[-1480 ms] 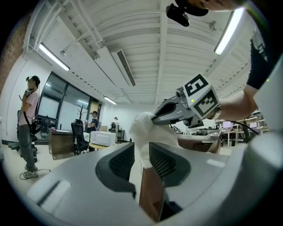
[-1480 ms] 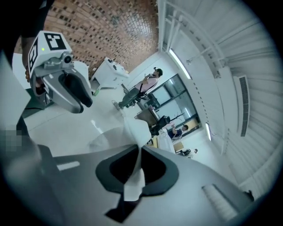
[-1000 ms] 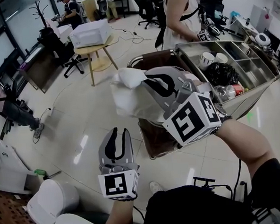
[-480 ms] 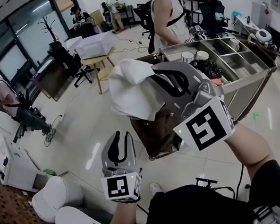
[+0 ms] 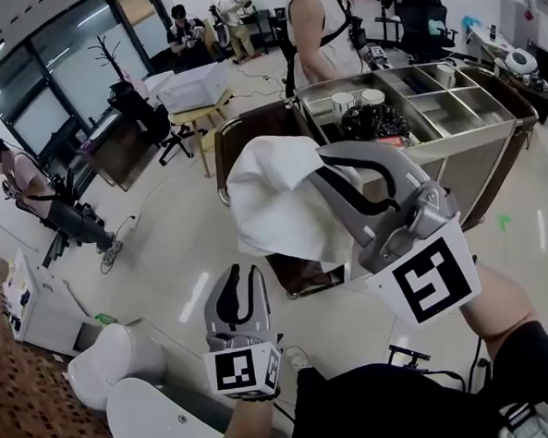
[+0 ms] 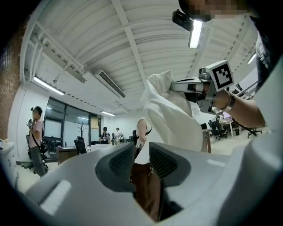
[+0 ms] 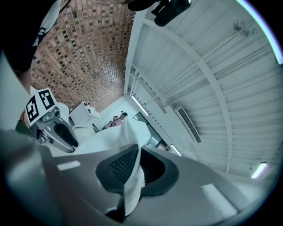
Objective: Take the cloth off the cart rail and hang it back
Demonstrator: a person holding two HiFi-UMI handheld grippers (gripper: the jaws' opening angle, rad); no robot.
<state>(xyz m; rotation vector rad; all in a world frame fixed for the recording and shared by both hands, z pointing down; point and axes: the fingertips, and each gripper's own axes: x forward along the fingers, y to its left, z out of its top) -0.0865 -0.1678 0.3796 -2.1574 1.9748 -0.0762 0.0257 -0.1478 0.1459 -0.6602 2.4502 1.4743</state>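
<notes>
Low at left: left gripper (image 5: 240, 294), pointing away from the body, jaws only a slit apart. Nothing between the pads (image 6: 166, 161) in the left gripper view, just the room beyond.

Mid-frame: white cloth (image 5: 274, 213), up in the air and clear of the cart rail (image 5: 220, 147), drooping in loose folds from one pinched corner. Seen from the left gripper view as a tall white drape (image 6: 172, 119) just past the left jaws.

Right of that: right gripper (image 5: 319, 163), raised higher than the left, jaws pressed together on the cloth's top edge. In the right gripper view, a fold of cloth (image 7: 128, 132) clamped between the two pads (image 7: 121, 165).

Behind and to the right: metal cart (image 5: 491, 131), rail at its near left end, bare of cloth. Beyond the cart, a person (image 5: 323, 34) standing.
</notes>
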